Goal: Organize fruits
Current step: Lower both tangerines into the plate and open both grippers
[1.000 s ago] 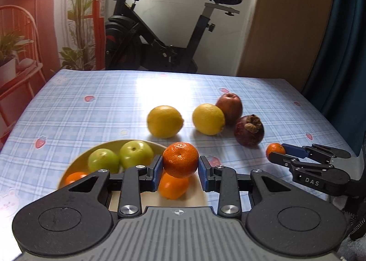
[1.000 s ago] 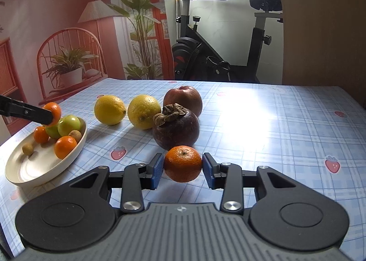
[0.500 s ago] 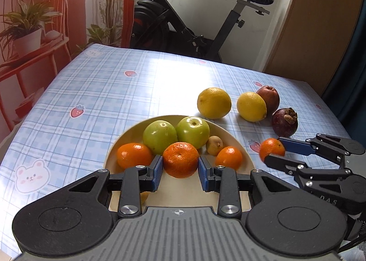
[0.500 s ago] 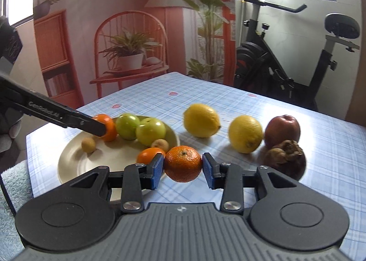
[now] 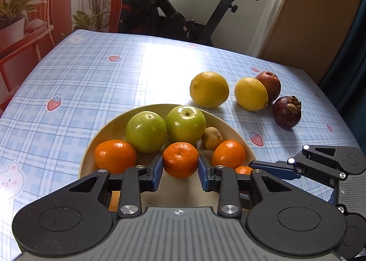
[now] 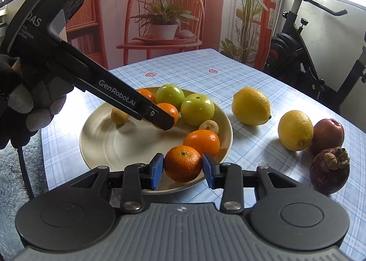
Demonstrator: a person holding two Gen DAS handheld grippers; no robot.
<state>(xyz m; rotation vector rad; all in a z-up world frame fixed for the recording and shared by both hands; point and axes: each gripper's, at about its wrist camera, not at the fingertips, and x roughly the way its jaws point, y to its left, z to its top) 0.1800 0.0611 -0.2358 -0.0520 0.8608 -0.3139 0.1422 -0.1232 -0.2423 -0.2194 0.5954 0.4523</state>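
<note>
Left gripper (image 5: 180, 167), blue pads clamping a dimpled round tangerine (image 5: 180, 159) above the smooth cream plate (image 5: 107, 131); right gripper (image 6: 183, 168) likewise gripping a second tangerine (image 6: 183, 163) at the plate's near rim, lemons (image 6: 251, 106) on glossy checked tablecloth (image 5: 91, 73) beyond.

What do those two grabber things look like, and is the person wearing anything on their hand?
Both grippers, left and right, are black with blue finger pads, silver screws and a ribbed grey base. White "GenRobot.AI" lettering runs along the left one's arm. The hand wears a black glove with grey fingertips.
</note>
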